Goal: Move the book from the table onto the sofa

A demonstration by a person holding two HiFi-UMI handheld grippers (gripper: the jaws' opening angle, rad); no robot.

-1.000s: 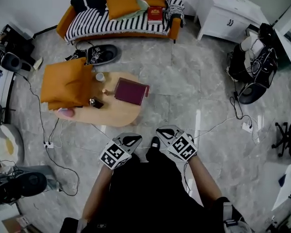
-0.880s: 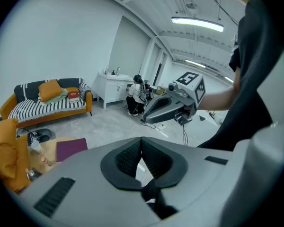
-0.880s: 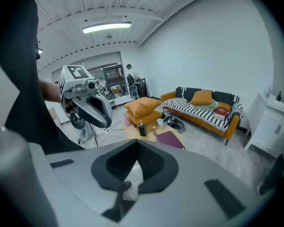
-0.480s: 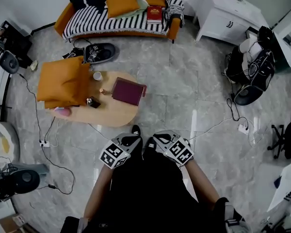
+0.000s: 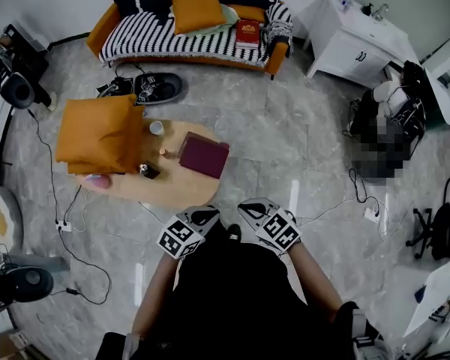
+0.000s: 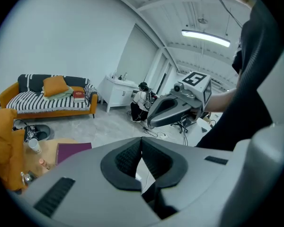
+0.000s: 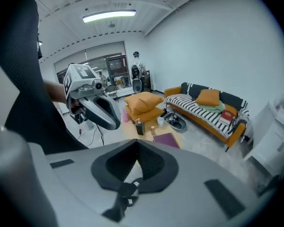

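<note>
A living room is seen from above. A maroon book [image 5: 204,155] lies flat on a low wooden table [image 5: 169,192], near its right end, and is touched by nothing. Beside it on the table are a small bottle [image 5: 163,152], a white cup [image 5: 157,128] and a stack of orange cushions [image 5: 97,135]. A striped sofa [image 5: 146,34] stands well apart by the far wall, and a red book [image 5: 248,33] lies on its seat. Both claws are held close to the person's body, short of the table. The left claw [image 5: 205,214] is pressed fully together with nothing between its jaws. The right claw [image 5: 250,205] is likewise closed and empty.
</note>
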